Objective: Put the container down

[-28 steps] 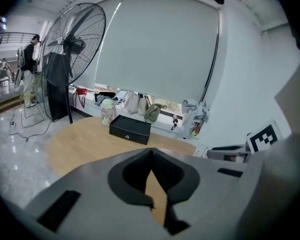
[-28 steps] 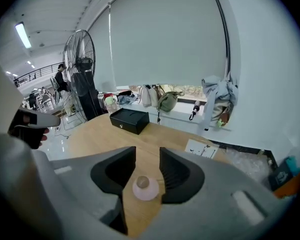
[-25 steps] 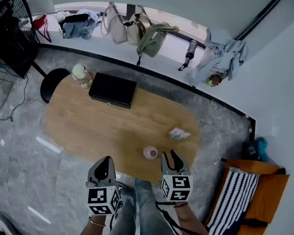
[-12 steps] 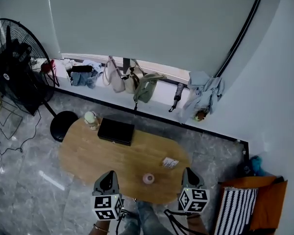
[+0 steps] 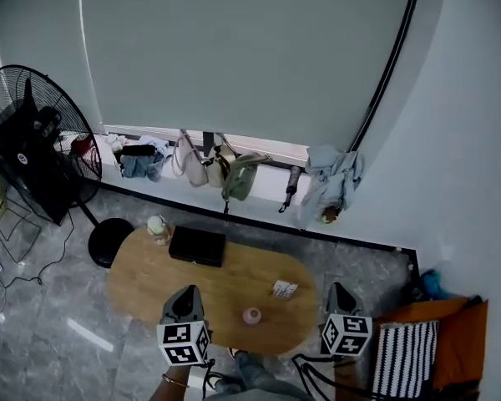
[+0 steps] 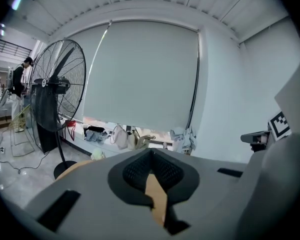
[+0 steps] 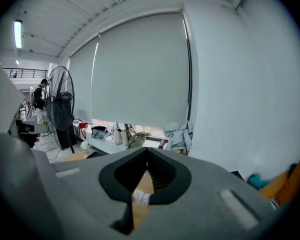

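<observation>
Both left gripper (image 5: 184,294) and right gripper (image 5: 341,290), fingers together, flank the untouched container (image 5: 252,316).

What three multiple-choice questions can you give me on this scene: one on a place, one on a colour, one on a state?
1. Where is the pink container?
A. on the window ledge
B. on the wooden table
C. on the floor

2. What colour is the flat box on the table?
A. black
B. white
C. red

3. How do the jaws of the right tool stand?
A. wide apart
B. shut on the container
C. shut, with nothing between them

Answers:
1. B, as the head view shows it standing near the table's near edge.
2. A, as it is a dark slab at the table's far side.
3. C, as the right gripper view shows the tips meeting with nothing gripped.
</observation>
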Demonstrator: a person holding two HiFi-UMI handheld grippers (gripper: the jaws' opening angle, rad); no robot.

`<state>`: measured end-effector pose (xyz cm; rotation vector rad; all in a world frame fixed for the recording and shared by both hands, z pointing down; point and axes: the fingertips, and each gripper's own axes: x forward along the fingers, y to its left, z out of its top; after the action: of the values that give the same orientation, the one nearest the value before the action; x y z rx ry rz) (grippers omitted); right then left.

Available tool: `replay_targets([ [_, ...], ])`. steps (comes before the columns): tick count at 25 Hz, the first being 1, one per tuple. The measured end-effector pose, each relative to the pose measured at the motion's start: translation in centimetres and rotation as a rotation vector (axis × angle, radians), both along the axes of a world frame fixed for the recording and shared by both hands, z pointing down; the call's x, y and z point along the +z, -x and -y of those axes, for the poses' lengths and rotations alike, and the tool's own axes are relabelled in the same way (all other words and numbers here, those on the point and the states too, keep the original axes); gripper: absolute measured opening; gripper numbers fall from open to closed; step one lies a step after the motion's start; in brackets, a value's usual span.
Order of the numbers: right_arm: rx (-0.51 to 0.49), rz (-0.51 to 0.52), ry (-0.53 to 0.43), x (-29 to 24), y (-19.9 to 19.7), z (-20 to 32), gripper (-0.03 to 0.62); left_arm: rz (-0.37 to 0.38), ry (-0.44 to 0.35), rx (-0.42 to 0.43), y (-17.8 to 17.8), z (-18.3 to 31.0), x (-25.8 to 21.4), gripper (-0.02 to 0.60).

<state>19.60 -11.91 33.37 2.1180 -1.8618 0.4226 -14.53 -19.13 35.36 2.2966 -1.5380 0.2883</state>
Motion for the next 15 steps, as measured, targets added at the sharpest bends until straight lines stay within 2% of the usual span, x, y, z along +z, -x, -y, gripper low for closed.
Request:
replay_targets([
  [5,0.012,-0.047,0.02,-0.9,-0.7,-0.5,0.006,0.01,-0.055,-0.007,-0.3,1.4,-2.0,-0.006],
  [12,0.02,-0.064,0.046,-0.8,-0.4,-0.1,0.006,0.027,-0.062,0.018,-1.0,1.8,-2.5,-0.006],
  [15,0.031,-0.124,0.063,-1.2,-0.5,0.0,0.005,0.033,-0.061,0.005,-0.7,2.1,-2.6,-0.006],
])
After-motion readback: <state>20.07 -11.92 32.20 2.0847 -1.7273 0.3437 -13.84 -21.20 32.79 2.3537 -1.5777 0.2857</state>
